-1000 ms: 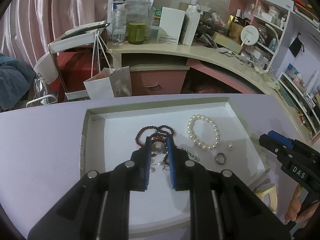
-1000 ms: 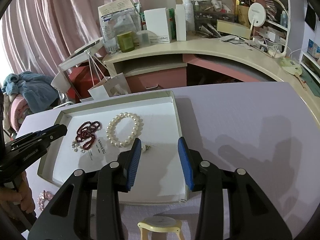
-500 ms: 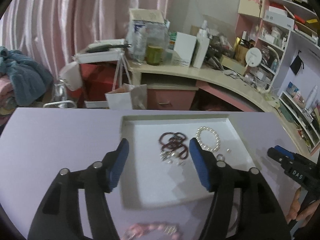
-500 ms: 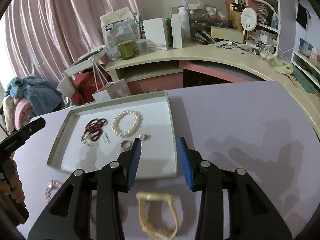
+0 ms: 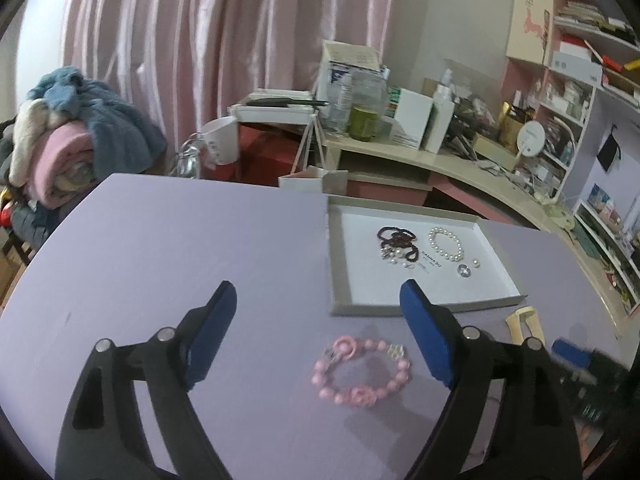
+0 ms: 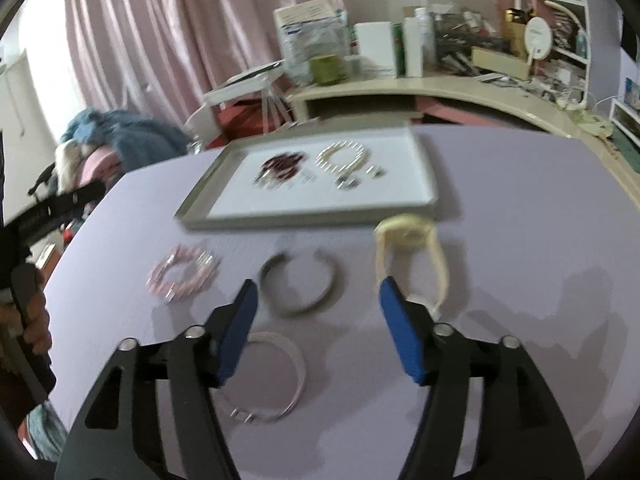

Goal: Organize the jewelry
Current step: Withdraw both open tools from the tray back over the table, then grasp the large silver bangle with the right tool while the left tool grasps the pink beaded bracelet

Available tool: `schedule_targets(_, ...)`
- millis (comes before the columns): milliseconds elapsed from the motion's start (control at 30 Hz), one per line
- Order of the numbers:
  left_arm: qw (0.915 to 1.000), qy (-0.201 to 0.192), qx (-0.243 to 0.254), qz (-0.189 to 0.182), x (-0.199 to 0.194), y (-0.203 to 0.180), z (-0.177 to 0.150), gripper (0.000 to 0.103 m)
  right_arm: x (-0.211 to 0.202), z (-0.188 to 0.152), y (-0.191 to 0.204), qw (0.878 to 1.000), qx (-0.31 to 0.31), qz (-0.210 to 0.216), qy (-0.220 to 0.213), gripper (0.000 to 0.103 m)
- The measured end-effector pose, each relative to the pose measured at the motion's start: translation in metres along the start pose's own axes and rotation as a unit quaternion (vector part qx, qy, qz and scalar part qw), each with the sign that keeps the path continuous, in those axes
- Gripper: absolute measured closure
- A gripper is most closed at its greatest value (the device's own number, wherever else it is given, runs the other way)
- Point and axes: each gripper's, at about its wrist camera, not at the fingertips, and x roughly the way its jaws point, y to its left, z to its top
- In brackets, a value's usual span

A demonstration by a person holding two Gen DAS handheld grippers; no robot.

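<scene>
**Both grippers empty, four pieces waiting outside the tray**

Near the front edge of the lilac table, the left gripper (image 5: 318,330) stood with its blue-padded jaws spread wide and holding nothing; they had just been opening, and the pink beaded bracelet (image 5: 362,372) lay flat on the table between and just beyond them, untouched. That framing suggested it was the next piece to be lifted.

The right gripper (image 6: 316,322) was likewise released, its jaws having just widened with nothing pressed between them. Ahead of it lay a dark open metal cuff (image 6: 301,285); a thin silvery bangle (image 6: 268,376) sat closer in, partly under the left jaw, and a cream plastic wristwatch (image 6: 408,256) lay just off the tray's near right corner.

The shallow grey-rimmed white tray (image 5: 335,264) sat toward the table's far side. Inside it were a dark red bead bracelet (image 5: 398,242), a white pearl bracelet (image 5: 445,243), a small silver ring (image 5: 464,270) and one loose pearl (image 5: 476,263), grouped near the middle, so sorting looked roughly half finished.
</scene>
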Motion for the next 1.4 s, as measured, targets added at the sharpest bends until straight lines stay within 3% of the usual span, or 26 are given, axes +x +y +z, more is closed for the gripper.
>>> schedule_targets(133,0.9999,-0.009,-0.01,0.009,-0.024,0.012,-0.014,0.016,0.004,-0.022,0.019,1.0,-0.019,0.009,0.02,0.009)
schedule_targets(533,0.9991,-0.017,-0.032,0.024,-0.065,0.039,-0.04,0.014,0.031,-0.042,0.055,0.993,-0.08,-0.041,0.072,0.002)
schedule_targets(733,0.9985,-0.018,-0.039,0.032,-0.071,0.05,-0.044,0.014,0.04,-0.049,0.061,0.99,-0.096,-0.054,0.089,0.004)
schedule_targets(1033,0.9989,-0.005,-0.034,0.031,-0.061,0.048,-0.042,0.014,0.042,-0.048,0.063,0.991,-0.095,-0.047,0.081,0.028)
schedule_targets(1400,0.9984,0.057,0.004,0.001,-0.002,0.012,-0.045,0.015,0.031,-0.044,0.043,0.994,-0.069,-0.037,0.08,0.029)
